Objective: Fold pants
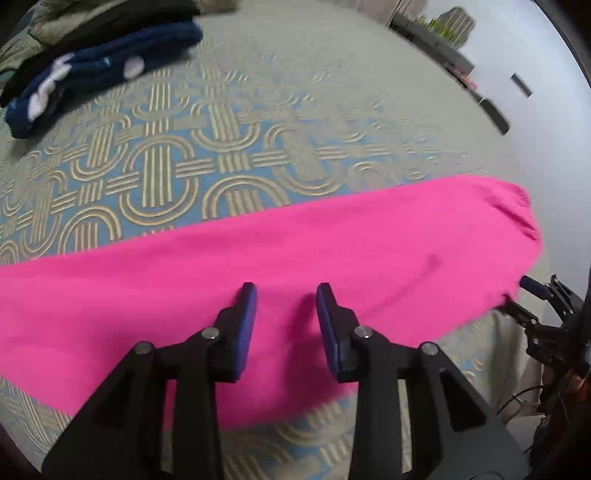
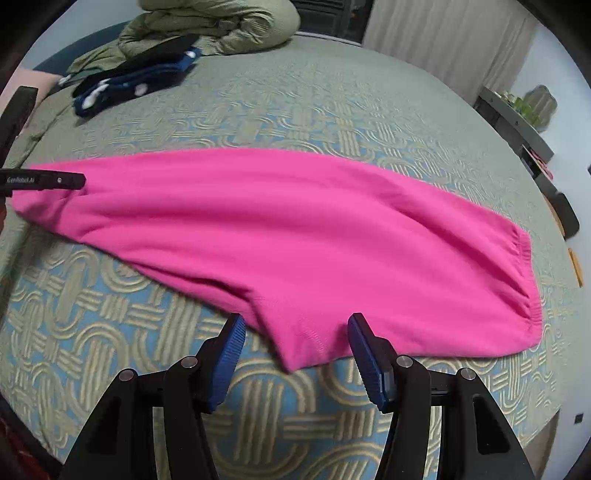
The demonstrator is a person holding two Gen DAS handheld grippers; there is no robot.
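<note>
Bright pink pants (image 2: 295,236) lie flat on the patterned bedspread, folded lengthwise, with the elastic waistband (image 2: 524,273) at the right. In the left wrist view the pants (image 1: 258,266) stretch across the frame. My left gripper (image 1: 286,291) is open and empty, hovering over the leg part. My right gripper (image 2: 295,321) is open and empty, its fingers either side of the crotch corner (image 2: 295,350) near the front edge. The right gripper also shows at the far right of the left wrist view (image 1: 532,295). The left gripper shows at the left edge of the right wrist view (image 2: 44,180).
The bedspread (image 2: 147,314) has a blue and tan loop pattern. Dark blue and black folded clothes (image 2: 136,81) and a green bundled duvet (image 2: 221,26) lie at the far left. A shelf (image 2: 517,118) and wall stand beyond the bed's right edge.
</note>
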